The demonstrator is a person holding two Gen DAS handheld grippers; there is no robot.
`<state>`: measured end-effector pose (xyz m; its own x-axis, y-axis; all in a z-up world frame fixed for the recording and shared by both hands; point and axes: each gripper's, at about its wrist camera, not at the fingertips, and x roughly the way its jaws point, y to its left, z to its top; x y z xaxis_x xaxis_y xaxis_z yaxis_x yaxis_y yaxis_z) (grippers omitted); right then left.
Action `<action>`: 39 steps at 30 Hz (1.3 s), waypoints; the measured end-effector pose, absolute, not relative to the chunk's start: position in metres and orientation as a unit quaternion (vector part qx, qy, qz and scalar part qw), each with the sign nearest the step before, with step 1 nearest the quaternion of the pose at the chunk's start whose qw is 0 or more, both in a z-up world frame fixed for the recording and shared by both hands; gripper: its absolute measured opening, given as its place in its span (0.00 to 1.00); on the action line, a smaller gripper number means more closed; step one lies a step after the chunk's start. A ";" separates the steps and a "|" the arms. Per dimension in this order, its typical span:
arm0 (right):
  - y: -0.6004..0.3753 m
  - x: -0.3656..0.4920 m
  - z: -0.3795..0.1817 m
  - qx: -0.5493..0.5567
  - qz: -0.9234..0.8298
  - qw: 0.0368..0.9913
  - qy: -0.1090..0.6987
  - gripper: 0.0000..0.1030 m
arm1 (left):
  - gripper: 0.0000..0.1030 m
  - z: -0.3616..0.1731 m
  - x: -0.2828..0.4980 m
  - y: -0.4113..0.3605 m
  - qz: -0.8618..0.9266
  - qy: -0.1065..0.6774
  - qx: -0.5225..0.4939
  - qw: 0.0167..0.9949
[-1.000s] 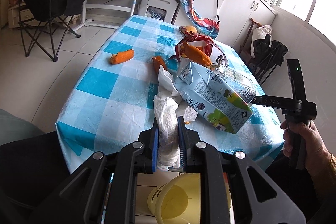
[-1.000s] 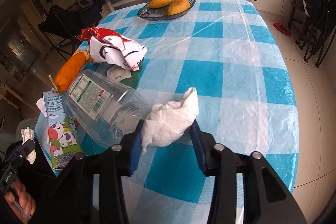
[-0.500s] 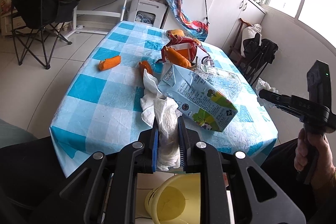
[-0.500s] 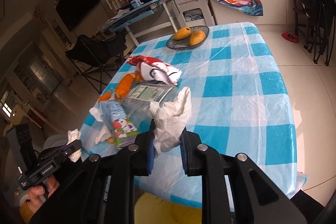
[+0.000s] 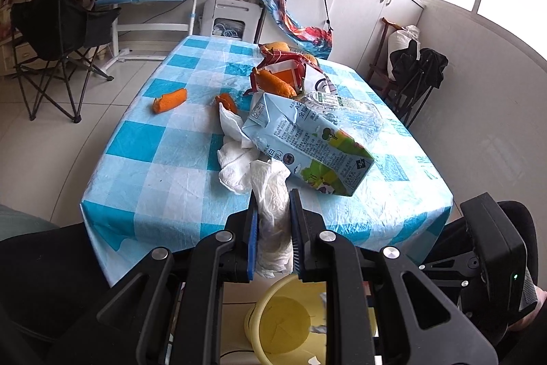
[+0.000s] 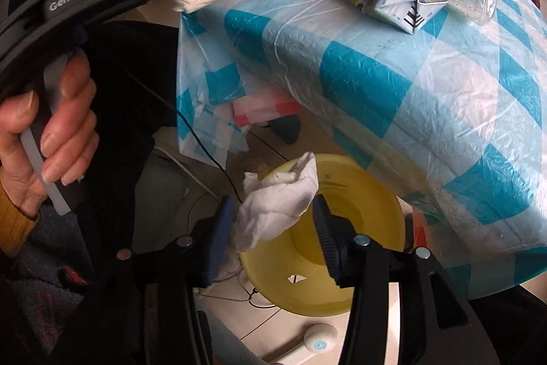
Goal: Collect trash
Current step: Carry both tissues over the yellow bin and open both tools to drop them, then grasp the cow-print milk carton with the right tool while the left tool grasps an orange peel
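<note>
Your left gripper (image 5: pixel 272 228) is clamping a crumpled white tissue (image 5: pixel 273 214) at the near edge of the table (image 5: pixel 147 173), its blue pads pressing both sides of the wad. Your right gripper (image 6: pixel 273 221) is pointing down over the yellow bin (image 6: pixel 369 194) on the floor, and its jaws are opening: a second white tissue (image 6: pixel 277 197) is sitting between them, touching the left pad and standing clear of the right one. In the right wrist view your left hand (image 6: pixel 44 132) is gripping its handle at 9 o'clock, with the bin at 6 o'clock. On the checked cloth in the left wrist view, a milk carton (image 5: pixel 307 146) is lying on its side at 1 o'clock from the clamped tissue, a clear plastic bottle (image 5: pixel 345 112) just behind it, more tissue (image 5: pixel 236 153) at 11 o'clock, and orange peel (image 5: pixel 169 100) farther off at 11 o'clock.
</note>
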<state>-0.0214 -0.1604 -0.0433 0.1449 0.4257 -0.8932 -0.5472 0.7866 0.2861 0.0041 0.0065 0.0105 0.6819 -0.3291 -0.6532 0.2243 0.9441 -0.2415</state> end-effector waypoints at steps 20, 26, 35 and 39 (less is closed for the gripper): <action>-0.272 0.010 0.003 0.193 0.177 0.859 0.439 0.71 | 0.23 -0.032 -0.051 -0.091 -0.332 0.472 0.122 0.807; -0.268 0.006 0.005 0.182 0.185 0.865 0.429 0.71 | 0.44 -0.031 -0.060 -0.094 -0.317 0.457 0.148 0.818; -0.255 0.000 0.011 0.141 0.191 0.881 0.409 0.71 | 0.57 0.011 -0.028 -0.026 -0.217 0.385 0.007 0.897; -0.247 -0.001 0.011 0.120 0.194 0.884 0.408 0.71 | 0.57 0.016 -0.016 0.012 -0.153 0.374 -0.067 0.912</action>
